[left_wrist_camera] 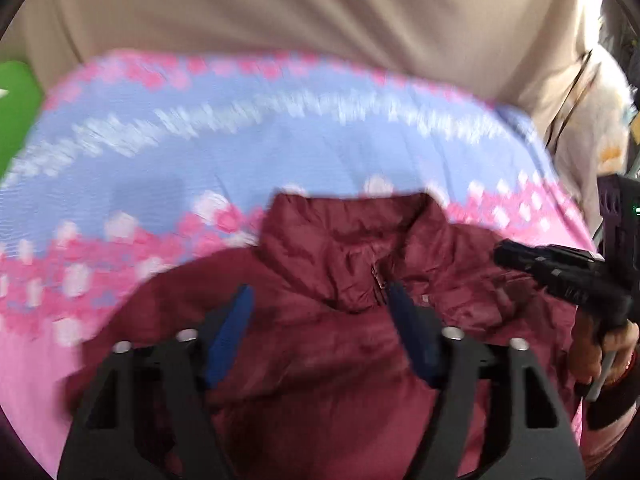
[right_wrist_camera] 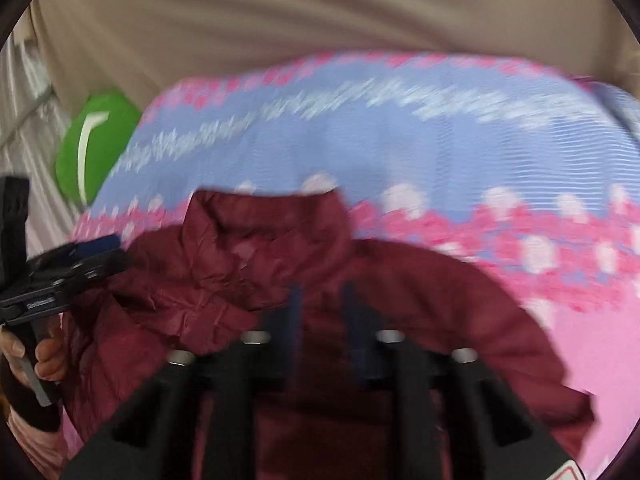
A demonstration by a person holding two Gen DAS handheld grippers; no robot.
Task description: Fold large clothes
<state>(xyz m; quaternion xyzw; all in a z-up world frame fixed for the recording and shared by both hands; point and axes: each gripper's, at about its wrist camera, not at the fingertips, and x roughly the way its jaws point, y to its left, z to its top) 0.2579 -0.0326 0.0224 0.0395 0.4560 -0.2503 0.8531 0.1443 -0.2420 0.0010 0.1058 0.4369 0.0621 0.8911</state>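
Maroon puffer jacket (left_wrist_camera: 340, 320) spread front-up on pink-and-blue patterned bedspread (left_wrist_camera: 200, 140), collar toward far edge, zipper closed near the collar as far as blur allows. Body of jacket filling near half of both views; lower hem out of frame. Beige curtain (left_wrist_camera: 320, 8) behind the bed, green cushion (right_wrist_camera: 96, 140) at far left edge.

Left gripper (left_wrist_camera: 320, 304) hovering over chest area just below collar, blue fingers (left_wrist_camera: 236, 328) spread wide, nothing between them. Contact with fabric not certain; appears just above it.

Right gripper (right_wrist_camera: 320, 300) over the jacket's right shoulder region, fingers narrowly parted with a visible gap, dark fabric behind. Whether a pinch of cloth sits in that gap: cannot tell, too much motion blur. Same gripper visible from left view at right edge, held in hand (left_wrist_camera: 612, 352).

Progress, judged: early. Jacket laid out, roughly flat, wrinkled near left shoulder (right_wrist_camera: 192, 292). No fold visible: no sleeve brought across, no side turned in, no halving. Sleeve positions mostly out of view. Remaining: sleeves inward, sides over, bottom to collar. Slippery, puffy shell likely to spring back; firm pinches at seams advisable.
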